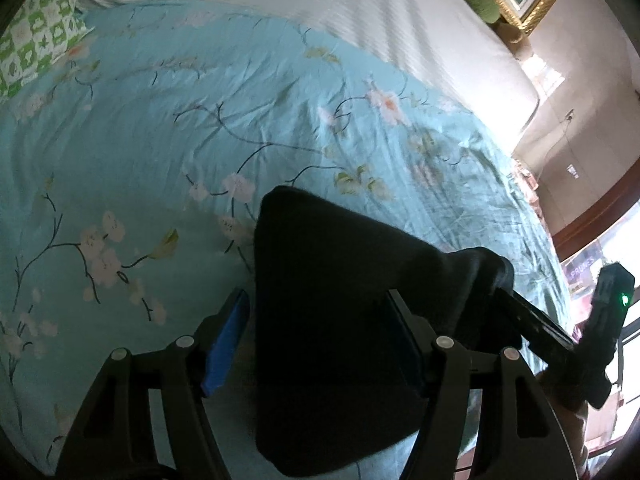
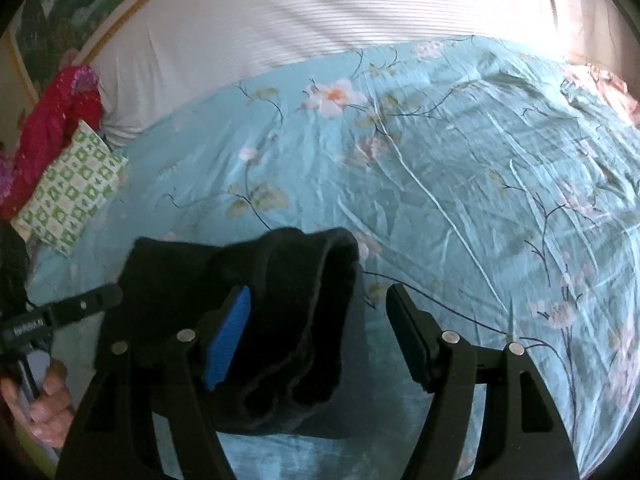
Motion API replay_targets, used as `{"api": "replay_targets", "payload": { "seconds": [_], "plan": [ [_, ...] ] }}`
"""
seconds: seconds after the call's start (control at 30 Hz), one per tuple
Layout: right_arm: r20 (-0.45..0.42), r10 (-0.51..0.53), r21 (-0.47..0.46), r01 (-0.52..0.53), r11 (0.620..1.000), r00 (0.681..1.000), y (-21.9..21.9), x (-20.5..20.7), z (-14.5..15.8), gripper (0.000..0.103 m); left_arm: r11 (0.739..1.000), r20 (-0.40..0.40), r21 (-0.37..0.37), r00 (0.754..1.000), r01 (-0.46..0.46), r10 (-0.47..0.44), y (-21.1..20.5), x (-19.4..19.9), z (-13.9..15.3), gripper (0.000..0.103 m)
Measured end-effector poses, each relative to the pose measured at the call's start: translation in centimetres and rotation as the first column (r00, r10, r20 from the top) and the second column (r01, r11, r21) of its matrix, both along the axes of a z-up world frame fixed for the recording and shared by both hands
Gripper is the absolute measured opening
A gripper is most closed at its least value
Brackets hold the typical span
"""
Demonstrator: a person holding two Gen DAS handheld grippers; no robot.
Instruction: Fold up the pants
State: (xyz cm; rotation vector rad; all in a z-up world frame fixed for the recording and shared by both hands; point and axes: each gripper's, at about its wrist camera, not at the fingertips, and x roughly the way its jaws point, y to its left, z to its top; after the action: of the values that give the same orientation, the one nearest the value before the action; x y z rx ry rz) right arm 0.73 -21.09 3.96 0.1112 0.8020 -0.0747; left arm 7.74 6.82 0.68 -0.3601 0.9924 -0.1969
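**Black pants lifted above a floral bed, both tools spread**

The pants are seen as a dark folded mass raised over the bed, which is covered by a light blue floral sheet; a white striped cover is laid across the far part of the bed. In the left wrist view, the left tool is spread wide, with the pants hanging in the gap between its fingers; the cloth is draped against the right finger, while the blue pad of the left finger is shown clear of it; whether the cloth is pinched cannot be told. The right tool is seen at the right of that view, its tip buried in the upper corner of the pants. In the right wrist view, the right tool is likewise spread; a rolled edge of the pants is bunched over its left finger, and its right finger is left bare. The left tool is seen at the left edge of that view, touching the pants. A green-and-white pillow is lying at the left side of the bed, beside a red garment.
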Motion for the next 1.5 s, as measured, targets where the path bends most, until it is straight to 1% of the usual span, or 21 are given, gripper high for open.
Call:
{"api": "replay_targets", "payload": {
  "seconds": [0.1, 0.33, 0.5, 0.63, 0.7, 0.8, 0.87, 1.0, 1.07, 1.17, 1.2, 1.3, 1.33, 1.4, 1.43, 1.5],
  "plan": [
    [-0.015, 0.002, -0.033, -0.003, 0.999, 1.0, -0.2, -0.2, -0.6, 0.071, 1.0, -0.019, -0.002, 1.0, -0.014, 0.014, 0.3, 0.5, -0.8, 0.071],
    [-0.026, 0.02, -0.017, -0.02, 1.0, 0.999, -1.8, -0.2, -1.8, 0.071, 0.999, -0.056, -0.017, 0.998, -0.041, 0.04, 0.9, 1.8, -2.2, 0.072],
    [-0.028, 0.02, 0.067, -0.018, 0.998, 0.999, -3.6, -0.3, -3.0, 0.072, 0.998, -0.087, -0.04, 0.995, -0.044, 0.041, 1.0, 2.7, -3.4, 0.074],
    [-0.014, 0.028, 0.128, -0.026, 0.991, 1.0, -3.9, -0.3, -2.9, 0.072, 0.998, -0.082, -0.029, 0.996, -0.047, 0.044, 1.1, 2.2, -2.9, 0.074],
    [-0.008, 0.039, 0.18, -0.037, 0.983, 0.999, -4.0, -0.6, -2.7, 0.072, 0.998, -0.076, -0.027, 0.996, -0.048, 0.046, 1.2, 1.6, -2.4, 0.074],
    [-0.01, 0.064, 0.278, -0.059, 0.959, 0.998, -4.2, -0.8, -2.5, 0.072, 0.999, -0.065, -0.035, 0.997, -0.039, 0.036, 1.3, 0.6, -1.4, 0.072],
    [-0.006, 0.086, 0.312, -0.08, 0.947, 0.996, -4.0, -0.9, -2.4, 0.072, 0.999, -0.063, -0.041, 0.998, -0.024, 0.021, 1.2, 0.1, -1.1, 0.072],
    [-0.028, 0.112, 0.317, -0.098, 0.943, 0.993, -3.5, -0.5, -3.2, 0.072, 0.999, -0.084, -0.034, 0.996, -0.014, 0.011, 1.0, -0.4, -1.9, 0.074],
    [-0.047, 0.116, 0.317, -0.095, 0.944, 0.992, -3.5, -0.3, -3.7, 0.072, 0.999, -0.1, -0.052, 0.995, -0.014, 0.009, 1.0, -0.4, -2.4, 0.074],
    [-0.053, 0.124, 0.33, -0.1, 0.939, 0.991, -3.7, -0.2, -4.3, 0.072, 0.994, -0.112, -0.102, 0.993, 0.036, -0.048, 0.4, -0.2, -3.0, 0.074],
    [-0.052, 0.125, 0.331, -0.101, 0.938, 0.991, -3.8, -0.2, -4.4, 0.072, 0.993, -0.117, -0.106, 0.991, 0.053, -0.066, 0.0, -0.1, -3.2, 0.074],
    [-0.053, 0.137, 0.324, -0.113, 0.939, 0.989, -3.7, 0.0, -4.4, 0.072, 0.994, -0.119, -0.095, 0.99, 0.061, -0.072, -0.6, 0.1, -3.7, 0.074],
    [-0.054, 0.142, 0.323, -0.117, 0.939, 0.988, -3.7, 0.0, -4.4, 0.072, 0.993, -0.12, -0.102, 0.99, 0.06, -0.072, -0.6, 0.1, -3.8, 0.073],
    [-0.054, 0.15, 0.329, -0.124, 0.936, 0.987, -3.8, 0.1, -4.5, 0.07, 0.989, -0.12, -0.133, 0.99, 0.061, -0.078, -0.3, 0.2, -4.0, 0.068],
    [-0.054, 0.155, 0.332, -0.128, 0.934, 0.986, -3.8, 0.1, -4.6, 0.069, 0.988, -0.121, -0.142, 0.99, 0.059, -0.077, -0.3, 0.3, -4.1, 0.067],
    [-0.057, 0.167, 0.33, -0.139, 0.934, 0.984, -3.7, 0.3, -4.7, 0.068, 0.987, -0.117, -0.154, 0.99, 0.054, -0.072, -0.3, 0.3, -4.2, 0.063]
  ]
}}
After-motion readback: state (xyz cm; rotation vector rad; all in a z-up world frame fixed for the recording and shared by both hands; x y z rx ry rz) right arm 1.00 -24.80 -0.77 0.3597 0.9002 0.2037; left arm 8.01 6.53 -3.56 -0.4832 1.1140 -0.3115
